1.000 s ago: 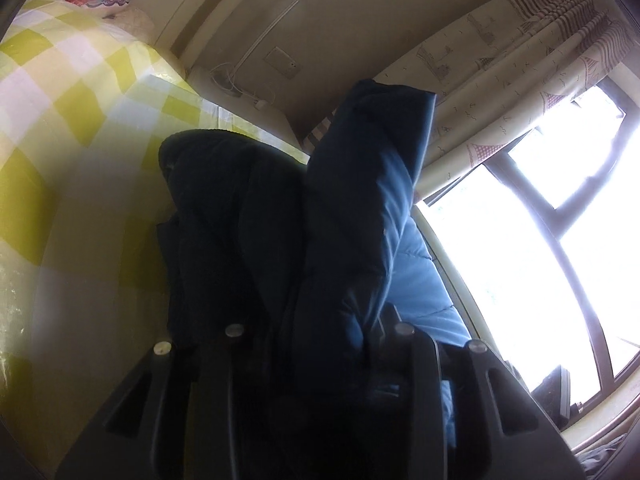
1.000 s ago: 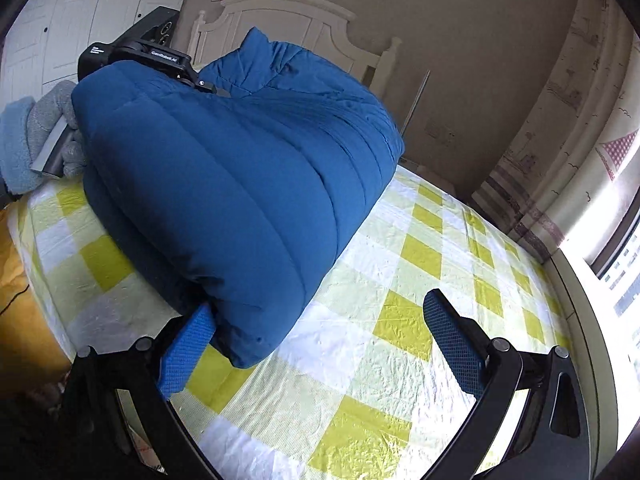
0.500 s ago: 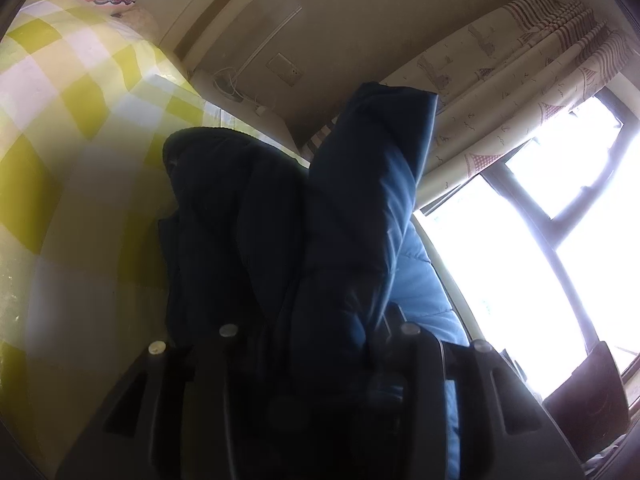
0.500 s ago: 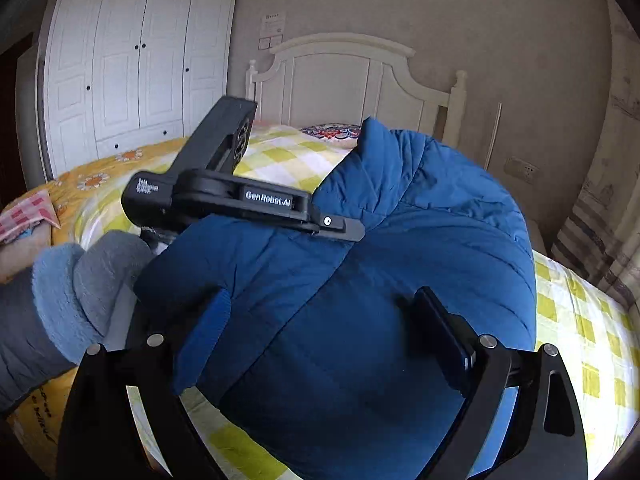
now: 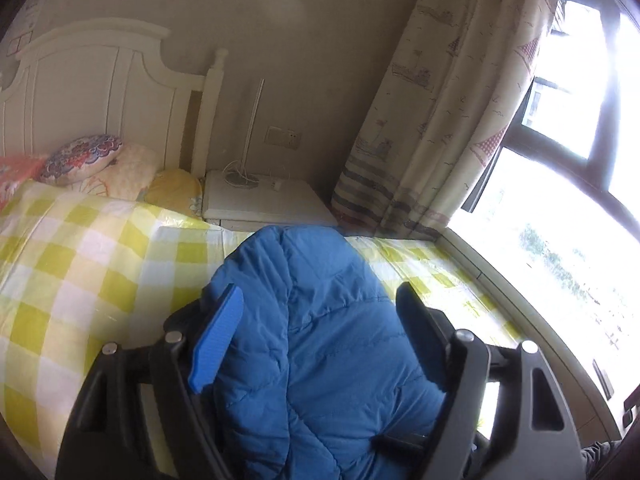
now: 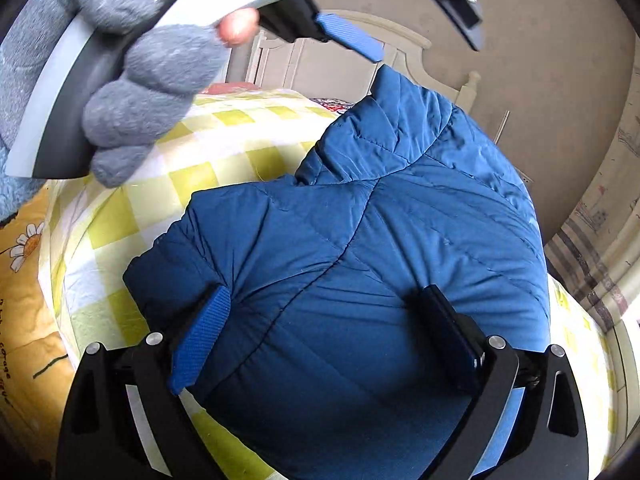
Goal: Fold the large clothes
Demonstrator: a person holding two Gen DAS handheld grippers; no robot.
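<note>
A folded blue puffer jacket (image 6: 360, 260) lies in a thick bundle on the yellow-checked bed cover (image 6: 208, 152). My right gripper (image 6: 324, 328) is open, its fingers pressed down on the near end of the bundle. My left gripper (image 5: 320, 332) is open and empty; the jacket (image 5: 320, 340) shows between and below its fingers. In the right wrist view the left gripper (image 6: 408, 12) hangs above the jacket, held by a grey-gloved hand (image 6: 148, 80).
A white headboard (image 5: 80, 92) and pillows (image 5: 84, 160) are at the head of the bed. A white nightstand (image 5: 264, 200) stands beside it, then a curtain (image 5: 452, 112) and a bright window (image 5: 560, 200). A yellow flowered quilt (image 6: 24, 280) lies at the bed's left edge.
My left gripper has let go of the jacket fold, opened, and lifted above it. My right gripper has moved onto the bundle and presses down on its near end.
</note>
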